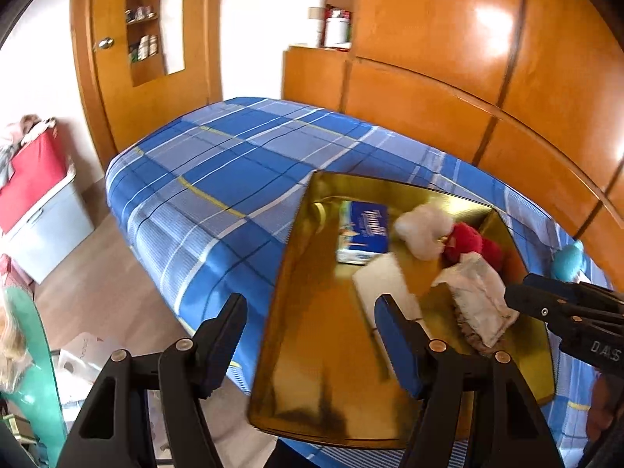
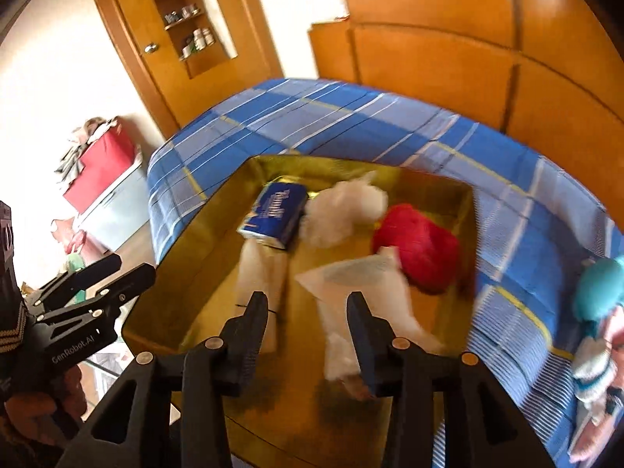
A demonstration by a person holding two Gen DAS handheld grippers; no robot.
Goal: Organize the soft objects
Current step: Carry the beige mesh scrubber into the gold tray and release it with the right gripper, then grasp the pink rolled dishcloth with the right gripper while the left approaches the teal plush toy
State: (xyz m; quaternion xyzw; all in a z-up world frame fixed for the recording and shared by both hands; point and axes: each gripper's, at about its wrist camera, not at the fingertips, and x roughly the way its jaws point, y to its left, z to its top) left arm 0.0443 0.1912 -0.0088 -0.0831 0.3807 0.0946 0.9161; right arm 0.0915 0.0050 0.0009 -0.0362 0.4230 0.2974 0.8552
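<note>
Gold box (image 2: 187, 257) sits on the blue plaid bed (image 2: 351, 124), already holding a blue tissue pack (image 2: 275, 214), white fluffy toy (image 2: 343, 210), red plush (image 2: 417, 249), a flat white pad (image 2: 261, 273) and a white cloth pouch (image 2: 351, 288). Teal-haired doll (image 2: 596, 312) lies on the bed outside the box, at 3 o'clock in the right wrist view; judged the remaining item.

Right tongs (image 2: 308, 335) released, over the pouch; right finger close to or touching it, can't tell which, blurred. Left tongs (image 1: 312, 335) released, empty, straddling the box's left wall near 6 o'clock.

Risks:
- Pouch may snag on the right finger and get dragged out if the tongs lift now.
- Left tongs could knock the box wall; box overhangs the bed's near edge, so a shove might tip it.
- Doll is soft and floppy, so a shallow pinch could slip.
</note>
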